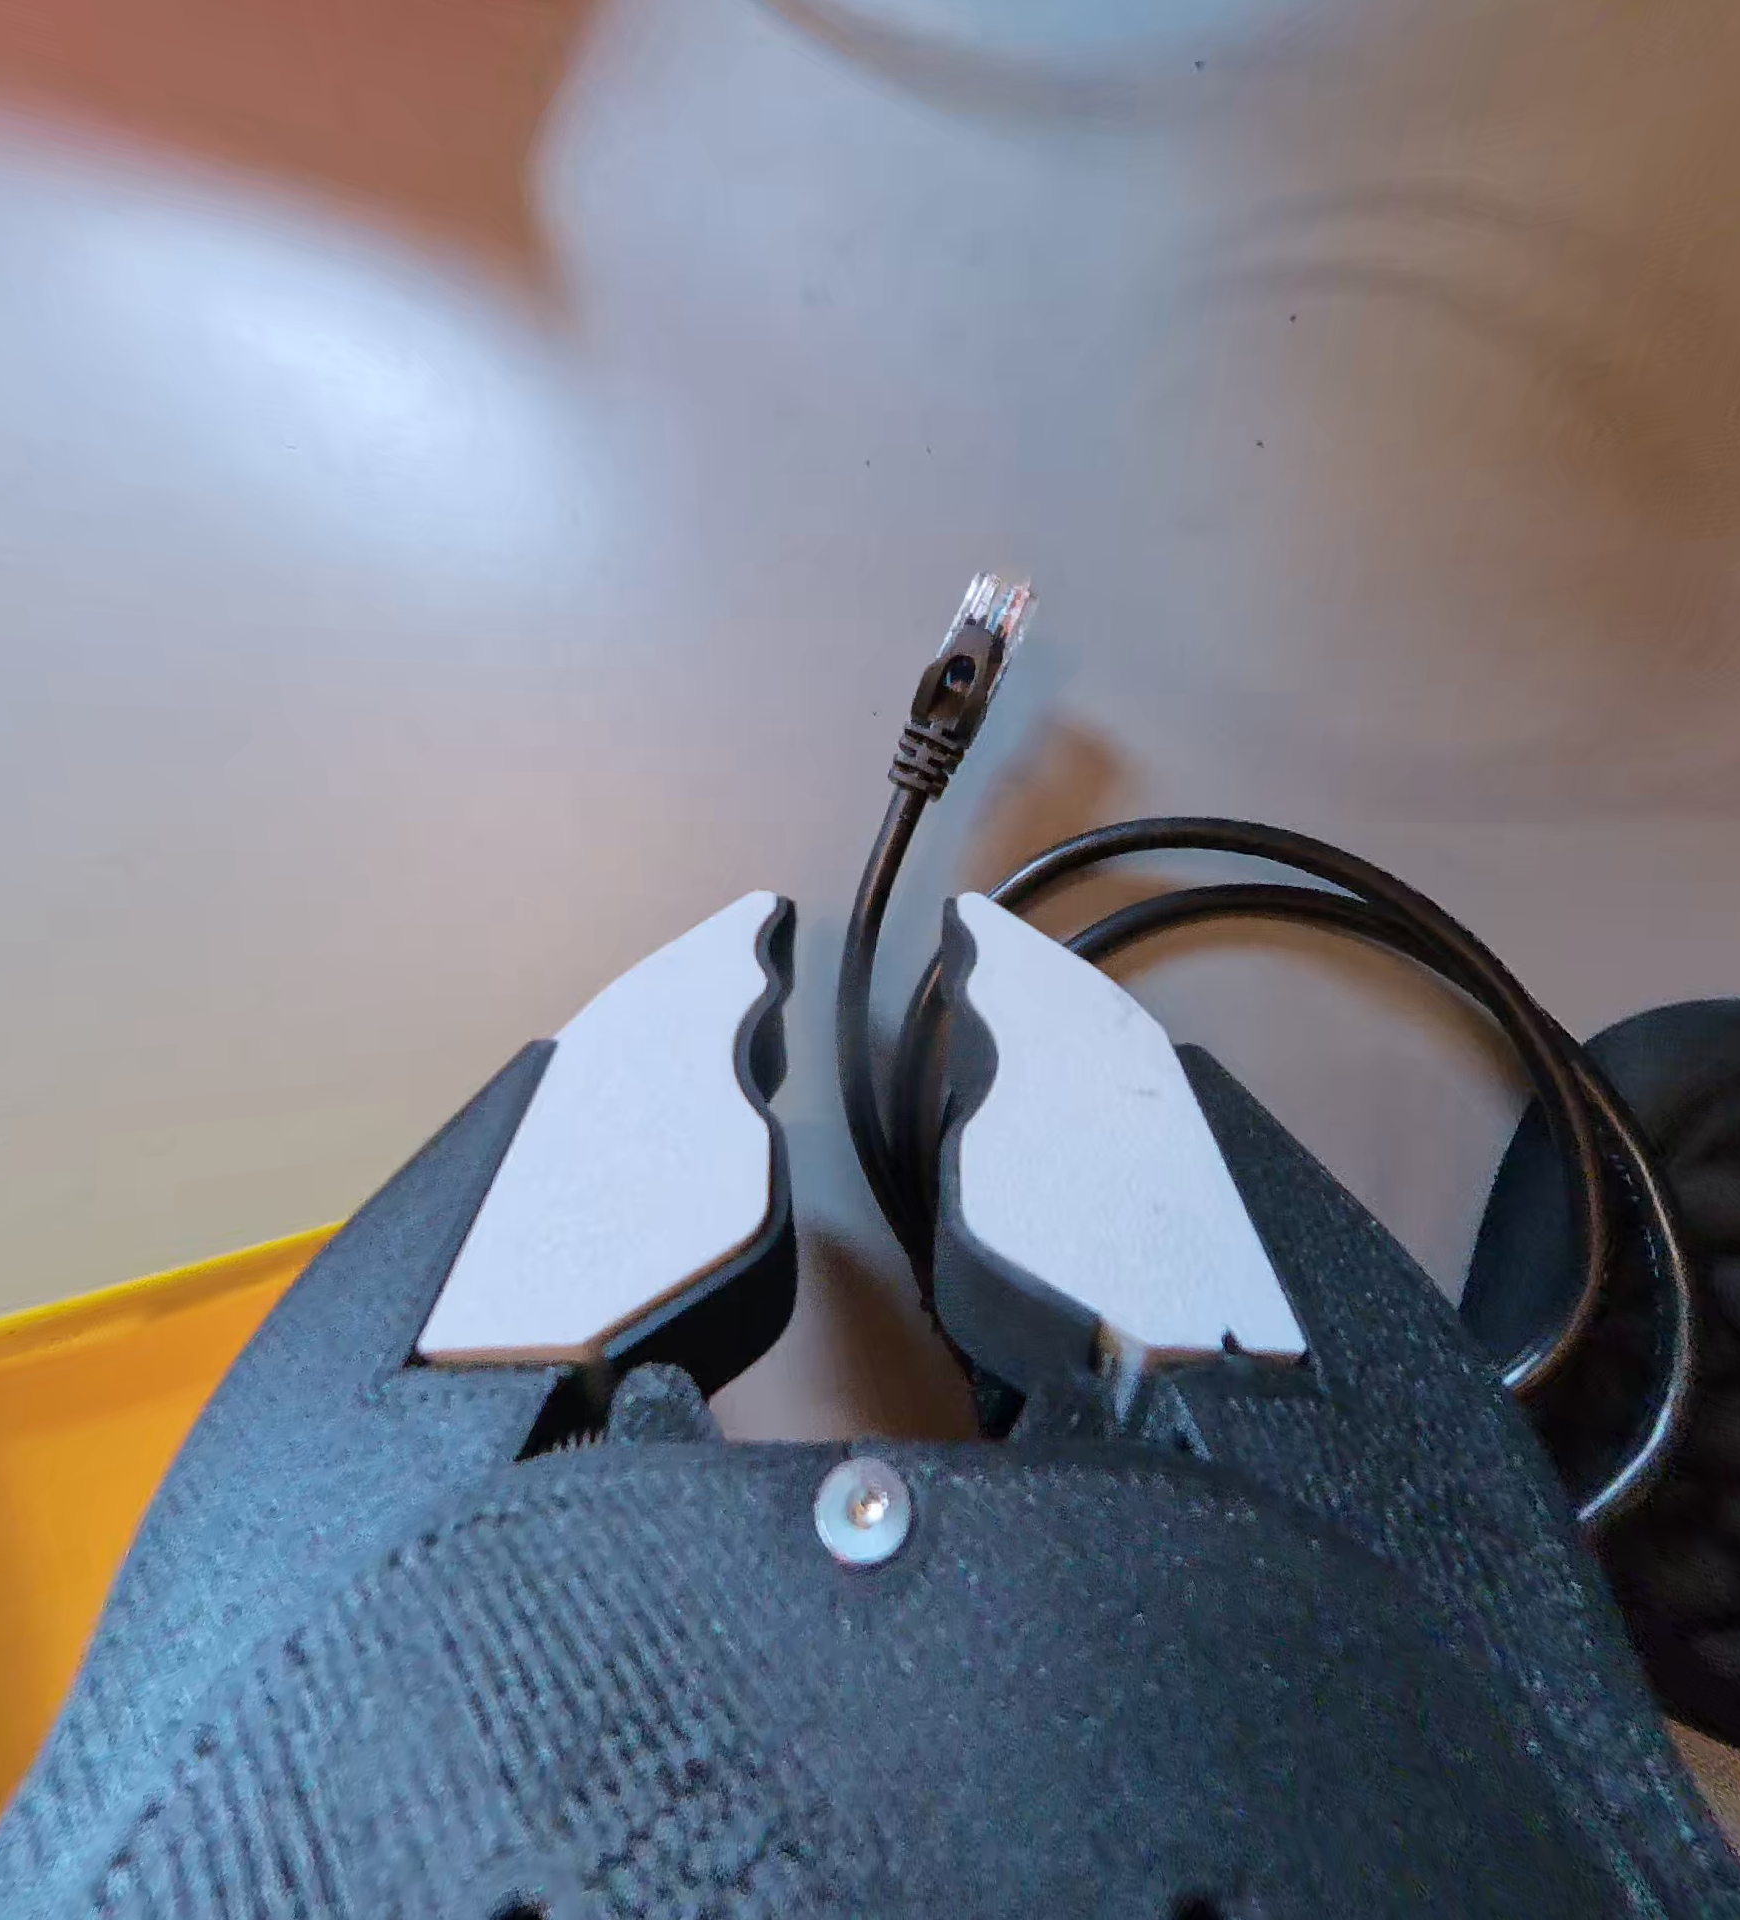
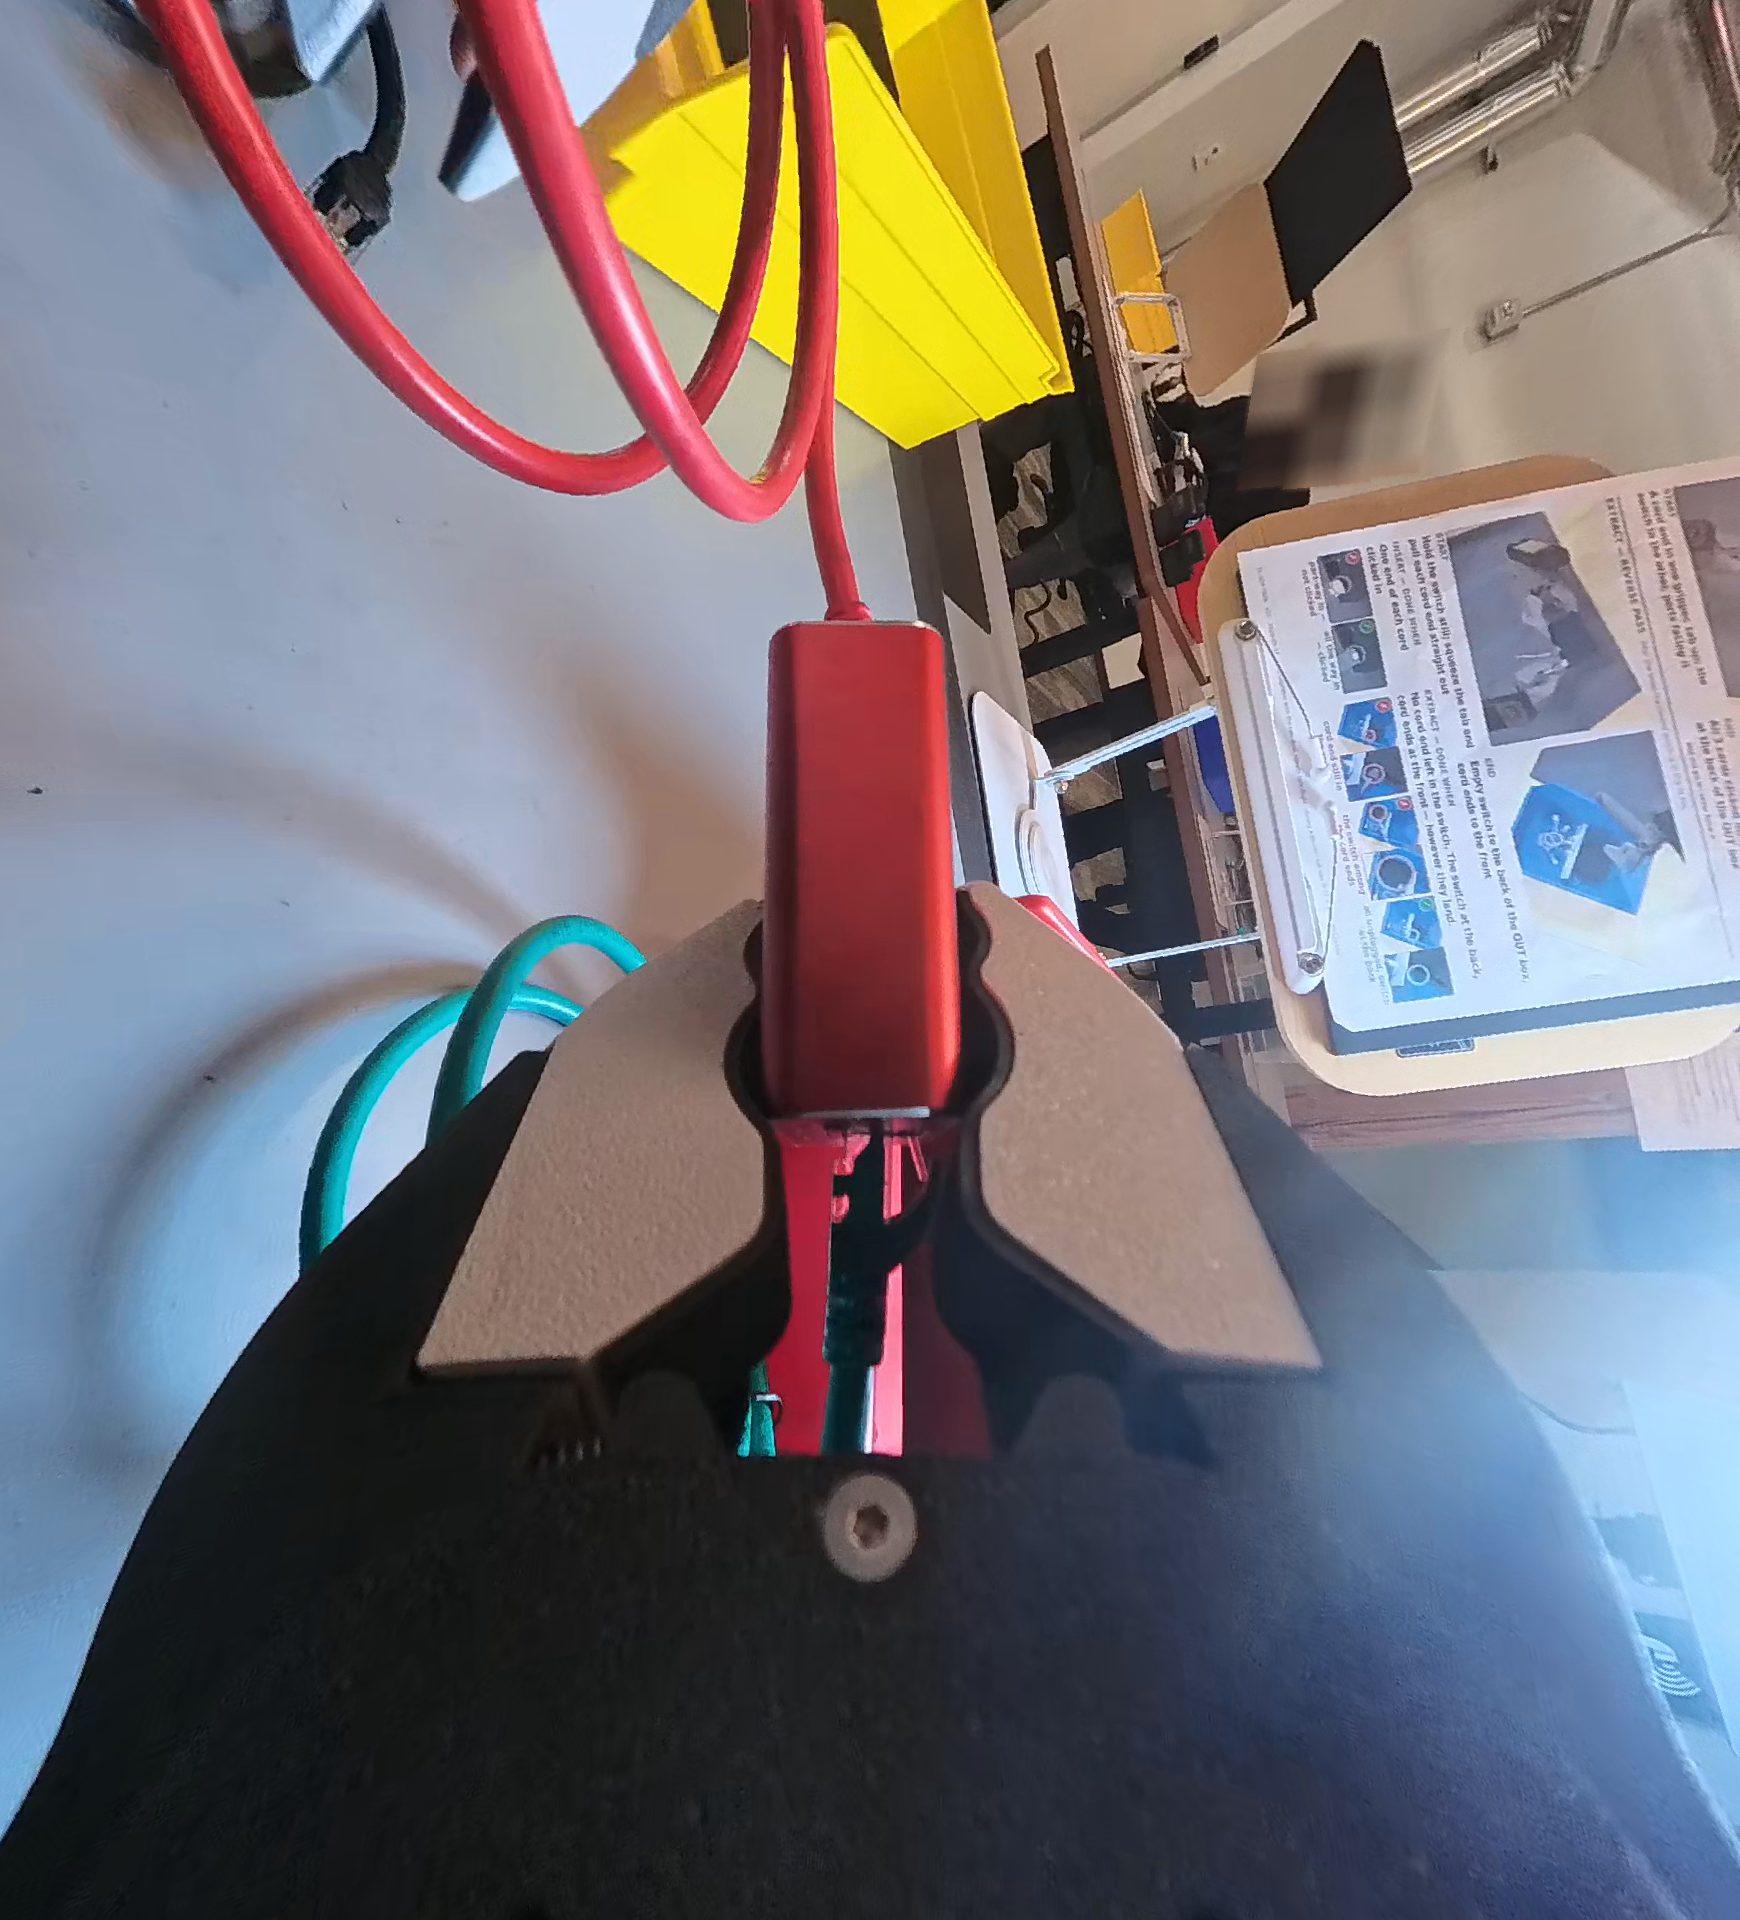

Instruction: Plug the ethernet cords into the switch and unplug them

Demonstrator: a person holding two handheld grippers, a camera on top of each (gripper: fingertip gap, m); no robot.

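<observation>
The left gripper (image 1: 866, 1039) has its two grey-padded fingers (image 1: 637, 1122) a little apart, and a black ethernet cord (image 1: 871, 997) runs up through the gap; it lies against the inner edge of the right-hand finger, while clear space shows between it and the other, so whether it is pinched cannot be told. Its clear-tipped plug (image 1: 970, 665) stands free above the fingertips, tilted slightly, and the rest of the cord loops round to the right. Beyond lies a blurred pale tabletop (image 1: 274, 779), with a yellow bin (image 1: 45, 1403) at the lower left.

The right gripper (image 2: 861, 914) is closed on a red switch (image 2: 858, 852), a slim metal box held upright between the pads, its far end sticking out past the fingertips. A red cord (image 2: 575, 312) leaves that far end and curls in loops above. At the near end, inside the gripper, a dark plug (image 2: 850, 1320) sits in the switch. A green cord (image 2: 398, 1060) loops out to the left over the tabletop. Farther off stand another yellow bin (image 2: 845, 260) and an instruction sheet on a wooden stand (image 2: 1531, 758).
</observation>
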